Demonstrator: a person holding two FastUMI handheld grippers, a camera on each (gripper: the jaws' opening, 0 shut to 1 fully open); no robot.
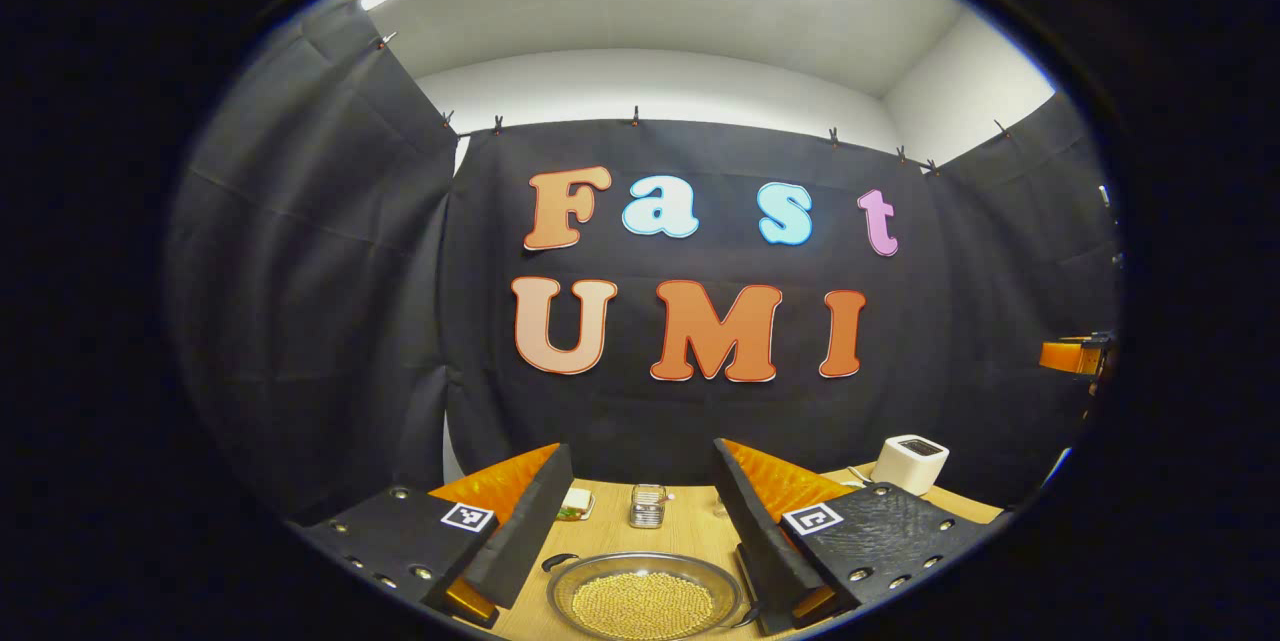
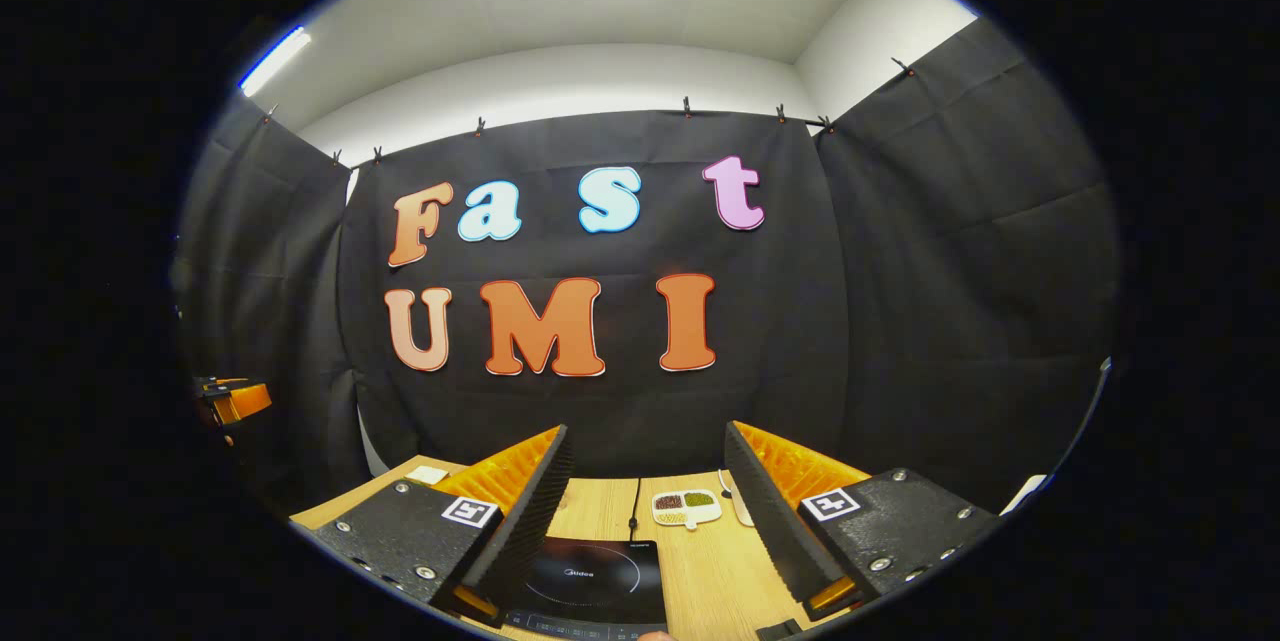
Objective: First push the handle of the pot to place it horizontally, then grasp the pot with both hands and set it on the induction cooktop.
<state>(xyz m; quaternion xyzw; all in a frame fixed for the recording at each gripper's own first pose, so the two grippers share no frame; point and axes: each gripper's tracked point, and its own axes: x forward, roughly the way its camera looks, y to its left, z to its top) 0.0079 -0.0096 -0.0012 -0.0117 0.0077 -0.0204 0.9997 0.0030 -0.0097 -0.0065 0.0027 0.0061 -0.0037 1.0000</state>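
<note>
left gripper view shows the left gripper (image 1: 640, 521) held above a wooden table (image 1: 690, 531), its two fingers spread wide with nothing between them. below the gap sits the pot (image 1: 645, 601), a shallow metal pan full of small yellow grains, with a dark handle (image 1: 560, 561) at its upper left rim. beyond it stands a small metal container (image 1: 648, 506), and to that one's left a small dish (image 1: 577, 503). a white box-shaped appliance (image 1: 910, 463) sits at the far right of the table. at the right edge an orange and black piece of the right gripper (image 1: 1075, 354) shows, well apart from the pot.

right gripper view shows that gripper (image 2: 645, 531) also with its fingers wide apart and holding nothing. between and below them lies the black cooktop (image 2: 590, 586), flat on the table (image 2: 710, 571), with a thin cord (image 2: 635, 501) running from its far edge toward the wall. a small white tray (image 2: 686, 507) with brown and green fillings lies just beyond the cooktop, to its right. at the left edge, an orange part of the left gripper (image 2: 235, 399) is seen, far off. a white card (image 2: 427, 473) lies at the table's far left corner.
</note>
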